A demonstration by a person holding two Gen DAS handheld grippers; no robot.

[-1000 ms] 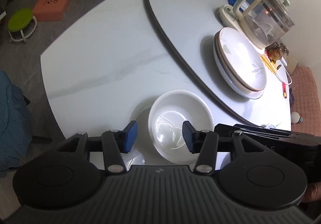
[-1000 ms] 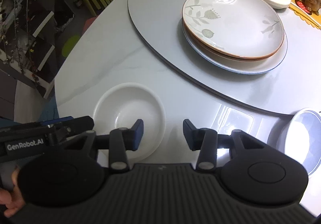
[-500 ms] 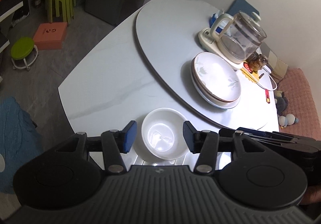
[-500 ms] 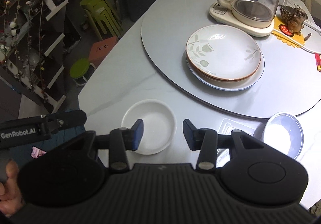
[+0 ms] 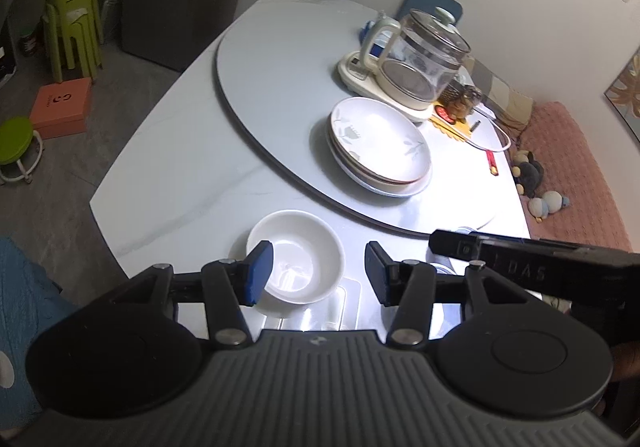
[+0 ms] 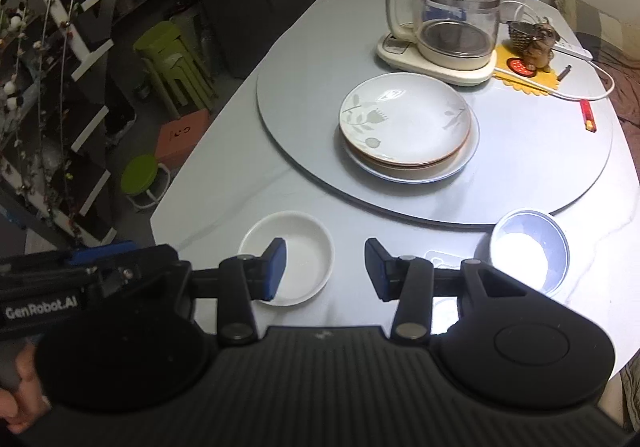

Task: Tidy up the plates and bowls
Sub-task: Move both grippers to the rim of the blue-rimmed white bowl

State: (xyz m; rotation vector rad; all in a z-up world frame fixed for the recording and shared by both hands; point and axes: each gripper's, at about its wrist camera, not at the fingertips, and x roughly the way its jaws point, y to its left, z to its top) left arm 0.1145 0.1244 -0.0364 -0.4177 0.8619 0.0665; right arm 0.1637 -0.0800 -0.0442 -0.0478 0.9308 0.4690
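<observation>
counter [image 6: 224, 167] w/ plate stack [image 6: 408, 131] on the turntable | white bowl [image 5: 296, 255] sits below left gripper [image 5: 316, 273], nothing held, jaws apart | blue bowl [image 6: 528, 247] off right of right gripper [image 6: 324, 267], also parted, empty

"GenRobot.AI" stands on the left gripper [image 6: 276, 273].

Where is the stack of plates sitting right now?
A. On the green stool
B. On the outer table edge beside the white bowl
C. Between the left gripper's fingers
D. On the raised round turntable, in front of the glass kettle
D: the stack of plates rests on the turntable, just in front of the glass kettle.
</observation>
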